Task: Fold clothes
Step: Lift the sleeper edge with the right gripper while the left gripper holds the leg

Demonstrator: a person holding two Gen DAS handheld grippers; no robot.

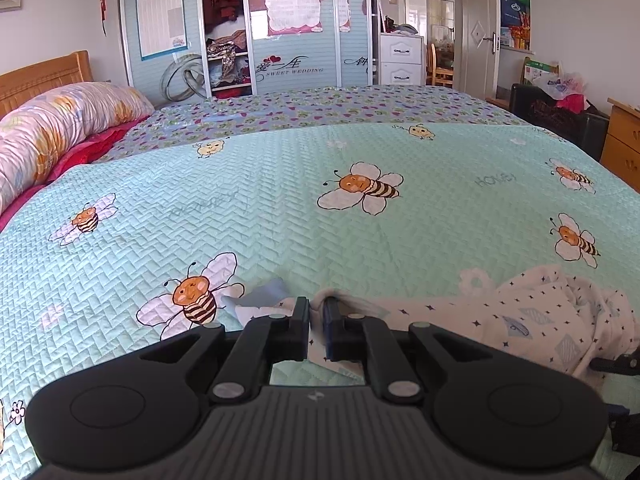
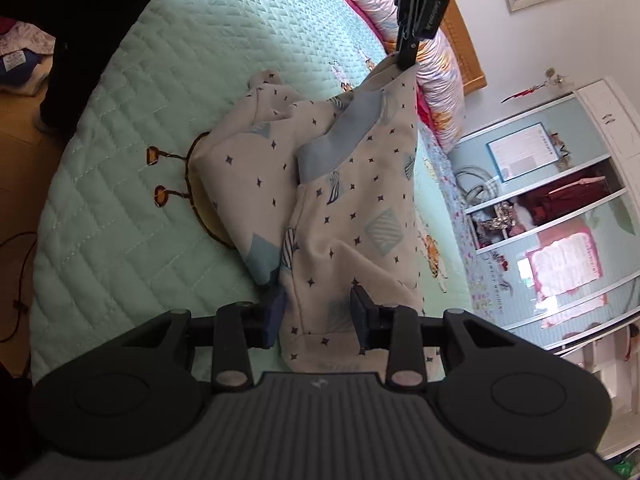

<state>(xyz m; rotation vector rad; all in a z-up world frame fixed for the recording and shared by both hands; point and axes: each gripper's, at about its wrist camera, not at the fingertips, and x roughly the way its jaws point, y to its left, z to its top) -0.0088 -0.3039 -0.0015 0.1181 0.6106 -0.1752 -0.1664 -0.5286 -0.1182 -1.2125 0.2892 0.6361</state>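
The left gripper [image 1: 317, 322] was closed on a fold of the white star-print garment [image 1: 532, 320], its two fingers pressed nearly together with a thin edge of cloth pinched between them. In the right wrist view the same left gripper [image 2: 408, 60] appeared at the far top of the frame, clamped on the garment's far corner and holding that corner raised off the bed.

The right gripper [image 2: 318, 320] had its fingers spread apart with a bunched portion of the garment [image 2: 352, 208] lying between them. The cloth touched both pads, but whether it was firmly gripped could not be told from the pictures.

The garment lay on the mint-green bee-print quilt [image 1: 280, 208], at the near edge of the bed. It was crumpled, with a pale blue band [image 2: 340, 136] visible across its upper part. Part of the fabric rested on the quilt; the part between the two grippers was lifted and draped.

A rolled floral comforter [image 1: 60, 128] lay along the left side of the bed, against the wooden headboard [image 1: 40, 76]. A wardrobe with sliding doors [image 1: 248, 32] stood on the far side of the bed.
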